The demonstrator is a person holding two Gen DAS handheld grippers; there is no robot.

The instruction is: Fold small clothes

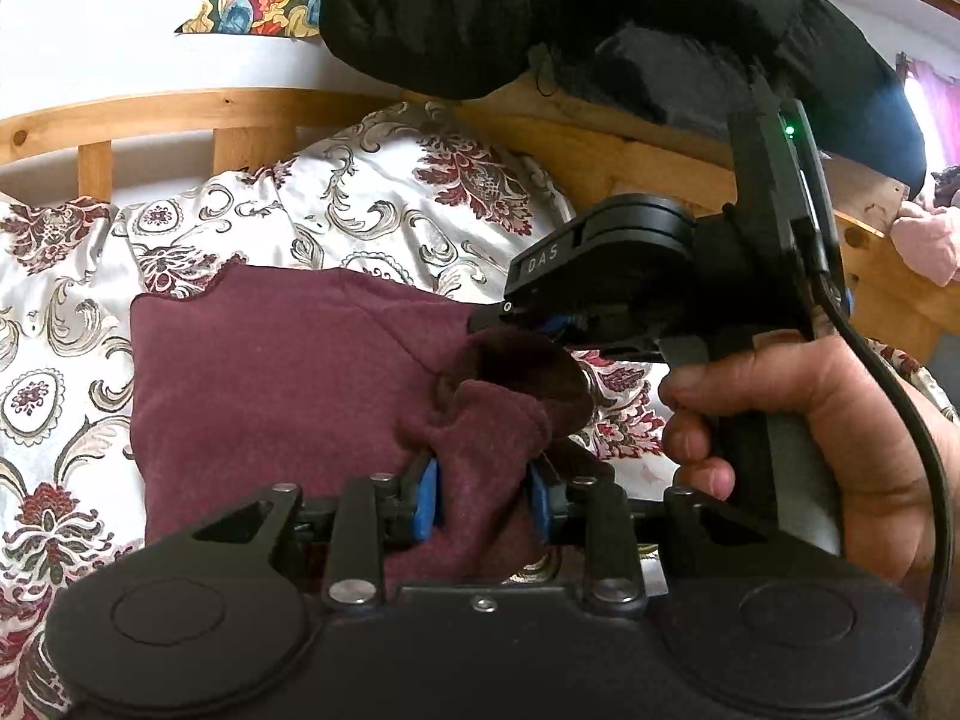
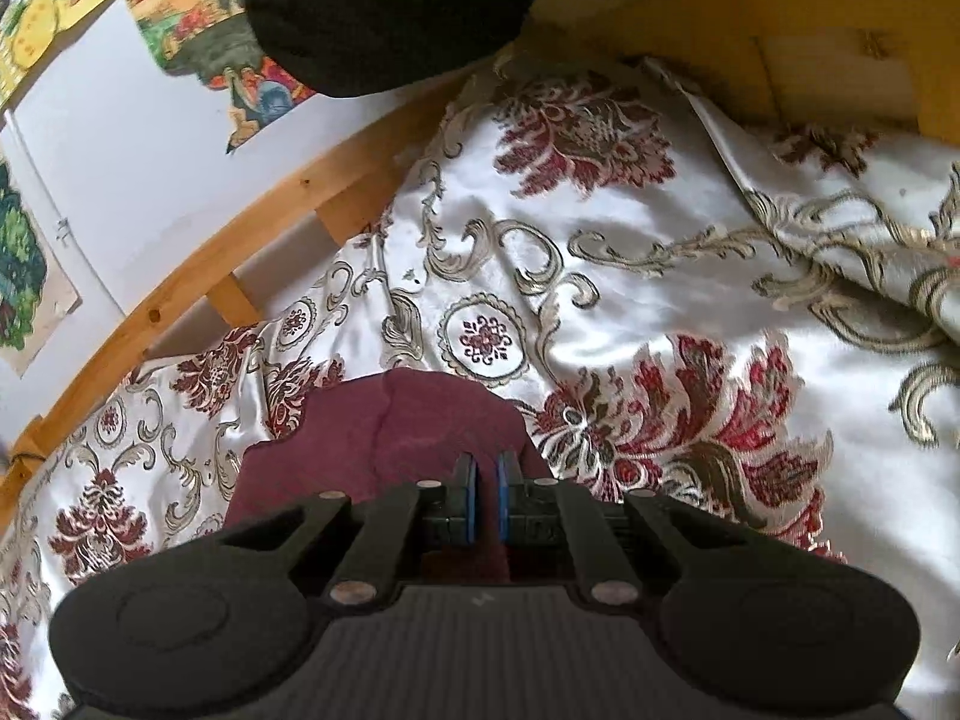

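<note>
Lying spread on the patterned bedspread, with 1 edge bunched up: a maroon garment. Pinching that thick bunched fold between blue pads: the left claw, clenched on the cloth near the bottom of its own view. Gripping another fold of the same maroon garment higher up and toward the right: the right claw, seen from the side in the left view, with a hand wrapped round its handle. Showing in the right view with the pads almost together and a thin strip of maroon cloth caught between them: the right claw, clenched on the garment. Running behind the bed along the white wall: a wooden bed rail. Hanging over the top of both views: a black padded sleeve. No containers showing in either view.
</note>
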